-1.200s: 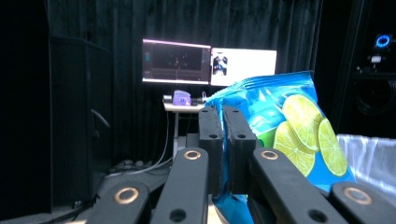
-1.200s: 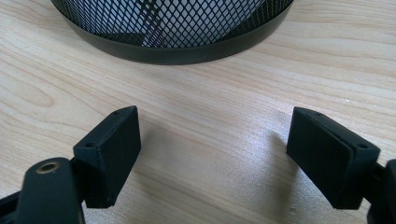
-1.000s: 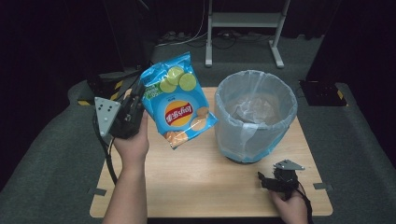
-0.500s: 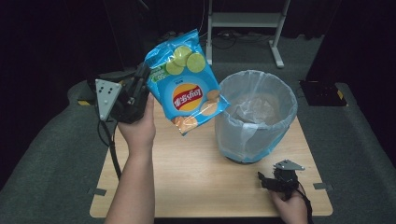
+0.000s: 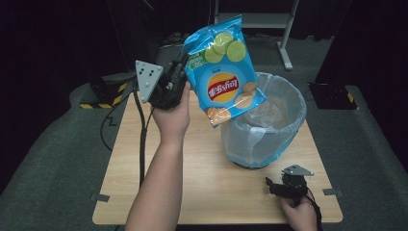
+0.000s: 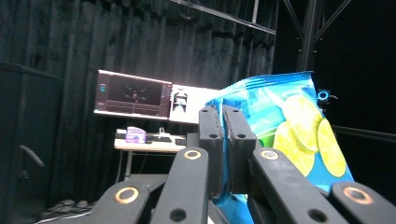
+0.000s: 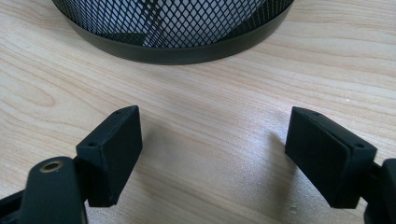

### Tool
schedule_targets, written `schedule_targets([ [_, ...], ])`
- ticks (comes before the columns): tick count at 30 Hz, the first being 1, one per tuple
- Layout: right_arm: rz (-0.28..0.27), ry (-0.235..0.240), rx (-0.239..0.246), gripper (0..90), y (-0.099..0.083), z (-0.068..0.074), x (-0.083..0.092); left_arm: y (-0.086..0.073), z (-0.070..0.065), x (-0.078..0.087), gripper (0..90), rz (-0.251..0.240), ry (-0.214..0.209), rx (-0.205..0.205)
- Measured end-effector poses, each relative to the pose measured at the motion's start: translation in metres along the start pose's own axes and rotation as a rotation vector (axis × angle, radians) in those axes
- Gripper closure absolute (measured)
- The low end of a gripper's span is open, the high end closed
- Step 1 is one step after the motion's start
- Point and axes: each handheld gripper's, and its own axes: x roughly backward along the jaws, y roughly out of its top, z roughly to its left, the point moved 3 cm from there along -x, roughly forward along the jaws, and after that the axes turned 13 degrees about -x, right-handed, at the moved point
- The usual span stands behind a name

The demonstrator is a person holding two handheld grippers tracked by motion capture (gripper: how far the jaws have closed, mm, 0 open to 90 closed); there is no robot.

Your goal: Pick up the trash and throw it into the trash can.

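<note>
The left gripper (image 5: 179,65), a black two-jaw tool with a grey three-cornered plate on top, is raised above the far left part of the light wooden table (image 5: 144,192). Its jaws are pressed together on the upper edge of a blue crisp bag printed with lime slices and a red-and-yellow logo (image 5: 224,72). In the left gripper view the two black jaws meet with the bag's (image 6: 299,135) foil pinched between them, and the bag spreads away to the right of the jaws. From above, the bag hangs tilted to the right of this gripper, its lower corner over the near left rim of the bin.

That bin is a round black mesh wastebasket lined with a clear bluish plastic bag (image 5: 267,122), standing on the table to the right of and below the left gripper. Nothing lies between the bag's lower end and the bin's open mouth.

The right gripper (image 5: 276,185) sits low at the table's near right edge, held by a hand (image 5: 300,214), just in front of the wastebasket. Its jaws stand wide apart with nothing between them, bare wood (image 7: 210,135) showing in the gap, and the basket's black base ring and mesh (image 7: 187,32) just beyond.

Beyond the left gripper are a dark curtain (image 6: 70,46), a lit monitor (image 6: 133,95) and a small desk (image 6: 149,142).
</note>
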Motion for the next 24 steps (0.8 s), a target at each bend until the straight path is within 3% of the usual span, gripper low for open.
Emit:
schedule_targets([
  [6,-0.001,0.001,0.0,18.9,0.0,0.0,0.0,-0.007,-0.017,-0.023,87.2,0.004,-0.02,0.028],
  [15,-0.002,0.002,-0.001,19.1,0.0,0.0,0.0,-0.008,-0.035,-0.044,87.2,0.005,-0.041,0.051],
  [24,-0.001,0.003,0.001,19.6,0.0,0.0,0.0,-0.014,-0.054,-0.055,87.1,0.016,-0.058,0.029],
])
